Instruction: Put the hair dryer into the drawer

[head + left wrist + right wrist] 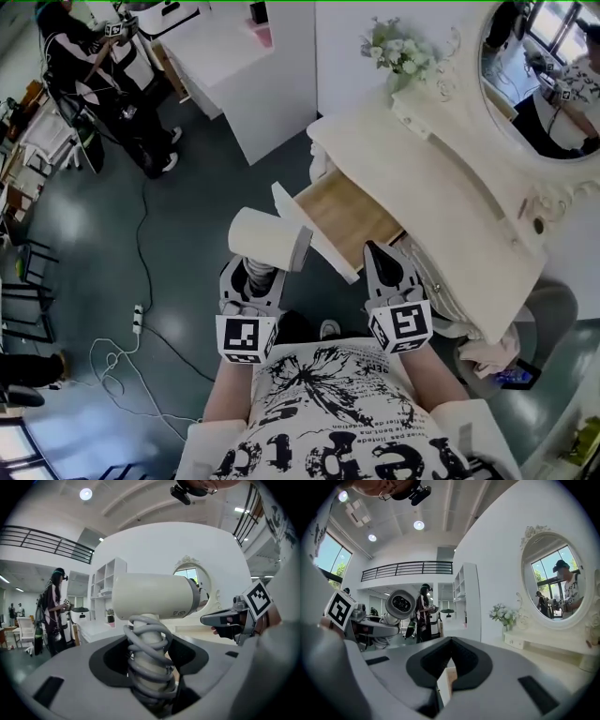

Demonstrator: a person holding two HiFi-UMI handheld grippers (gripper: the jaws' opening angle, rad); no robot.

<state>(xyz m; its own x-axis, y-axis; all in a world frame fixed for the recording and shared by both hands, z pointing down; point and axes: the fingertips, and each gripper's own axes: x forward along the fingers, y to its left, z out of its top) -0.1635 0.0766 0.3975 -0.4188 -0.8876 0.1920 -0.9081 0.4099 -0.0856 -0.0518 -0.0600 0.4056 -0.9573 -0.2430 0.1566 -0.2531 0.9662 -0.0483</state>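
My left gripper (255,277) is shut on the handle of a cream hair dryer (265,239), which has its grey cord coiled round the handle. In the left gripper view the hair dryer (154,596) stands upright between the jaws (150,663), barrel pointing right. It hangs just left of the open wooden drawer (352,217) of the white dressing table (441,187). My right gripper (379,251) is shut and empty, over the drawer's near edge. Its own view shows the jaws (450,645) closed and the hair dryer (401,604) end-on at the left.
An oval mirror (544,75) and a vase of flowers (398,47) stand on the dressing table. A white cabinet (253,75) is behind the drawer. A person (103,75) stands at the far left. A cable (141,272) and a power strip (138,319) lie on the floor.
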